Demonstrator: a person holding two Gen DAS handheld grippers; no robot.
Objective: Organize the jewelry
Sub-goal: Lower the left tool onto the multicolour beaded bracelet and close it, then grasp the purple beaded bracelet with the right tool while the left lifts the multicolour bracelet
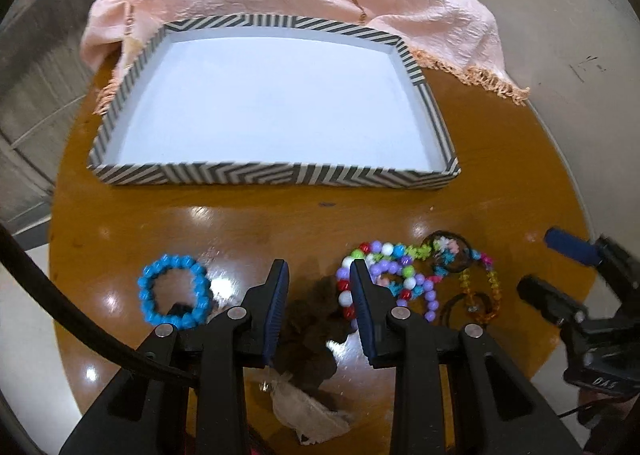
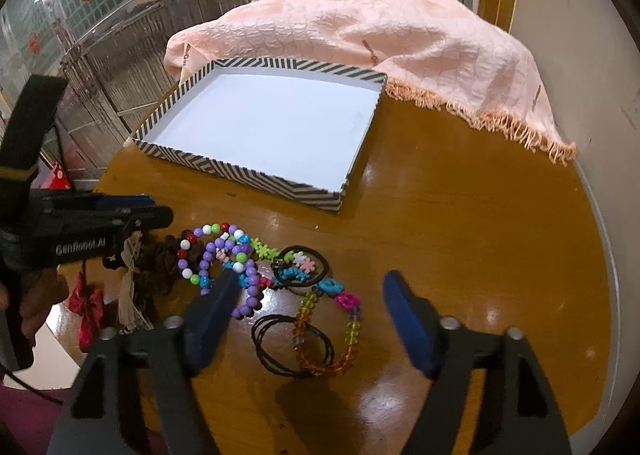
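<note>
Round wooden table [image 2: 460,239], my view; fringed pink cloth [image 2: 400,35] draped over its far edge.

A: How is the tray [image 1: 276,173] described?
B: A shallow rectangular tray with chevron-striped walls and a white floor is seen lying flat.

A: Where is the jewelry located?
B: A blue bracelet [image 1: 174,291] is laid apart on the left. Multicoloured beads [image 2: 224,255], black cords [image 2: 294,349] and an amber strand [image 2: 320,339] are heaped together, near the tray.
</note>
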